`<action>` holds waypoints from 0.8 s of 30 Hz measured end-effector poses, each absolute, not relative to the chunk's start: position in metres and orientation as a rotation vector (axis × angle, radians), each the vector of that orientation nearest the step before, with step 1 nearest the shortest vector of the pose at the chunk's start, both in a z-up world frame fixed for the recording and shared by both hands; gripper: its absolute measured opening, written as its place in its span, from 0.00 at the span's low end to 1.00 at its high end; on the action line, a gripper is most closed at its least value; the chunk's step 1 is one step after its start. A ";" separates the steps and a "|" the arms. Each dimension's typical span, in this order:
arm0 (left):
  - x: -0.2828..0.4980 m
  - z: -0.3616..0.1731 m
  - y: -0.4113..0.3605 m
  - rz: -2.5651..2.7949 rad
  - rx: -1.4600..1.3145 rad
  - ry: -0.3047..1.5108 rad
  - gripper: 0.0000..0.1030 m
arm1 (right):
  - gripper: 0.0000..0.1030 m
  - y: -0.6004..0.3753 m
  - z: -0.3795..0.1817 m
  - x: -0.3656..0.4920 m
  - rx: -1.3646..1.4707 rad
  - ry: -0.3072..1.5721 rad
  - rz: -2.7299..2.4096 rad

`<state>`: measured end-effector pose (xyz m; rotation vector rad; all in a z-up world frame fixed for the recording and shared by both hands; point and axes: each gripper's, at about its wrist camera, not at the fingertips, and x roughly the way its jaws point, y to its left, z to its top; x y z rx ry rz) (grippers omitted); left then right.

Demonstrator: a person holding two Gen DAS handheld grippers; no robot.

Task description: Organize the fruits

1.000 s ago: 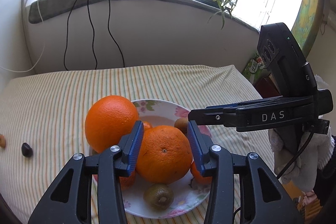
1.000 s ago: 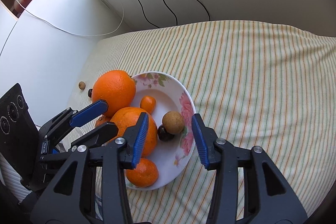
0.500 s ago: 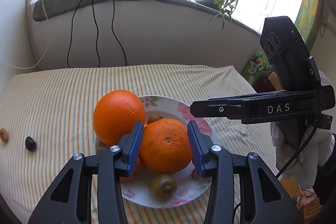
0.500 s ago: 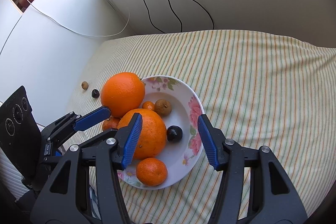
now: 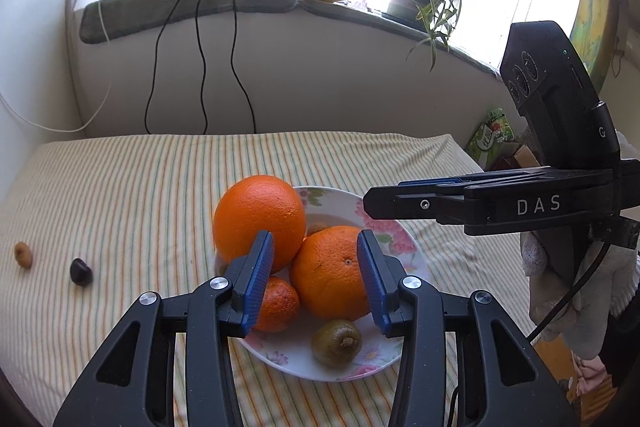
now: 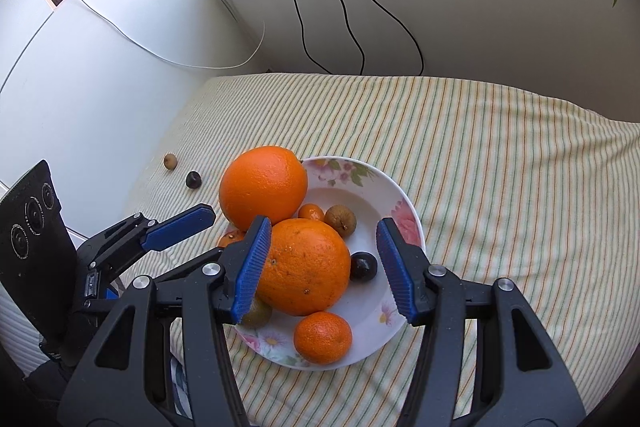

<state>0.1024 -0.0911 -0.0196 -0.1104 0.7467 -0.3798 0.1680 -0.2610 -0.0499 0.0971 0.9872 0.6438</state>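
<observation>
Fingers of both the left gripper (image 5: pixel 316 277) and right gripper (image 6: pixel 320 267) stand apart, holding nothing; most fruit sits heaped on the plate (image 6: pixel 404 223); two small fruits, a brown one (image 6: pixel 171 161) and a dark one (image 6: pixel 193 180), lie on the cloth at far left, likely left to gather.

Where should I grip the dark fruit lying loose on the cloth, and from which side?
Take the dark fruit across its middle, coming straight down from above. It is small, rounded and sits low on the striped cloth, with bare cloth all round it; the tan fruit beside it is apart, so the left gripper probably has room.
</observation>
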 end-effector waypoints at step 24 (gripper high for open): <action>0.095 -0.022 -0.016 -0.248 -0.149 0.717 0.41 | 0.56 -0.171 -0.030 0.151 -0.037 0.906 0.758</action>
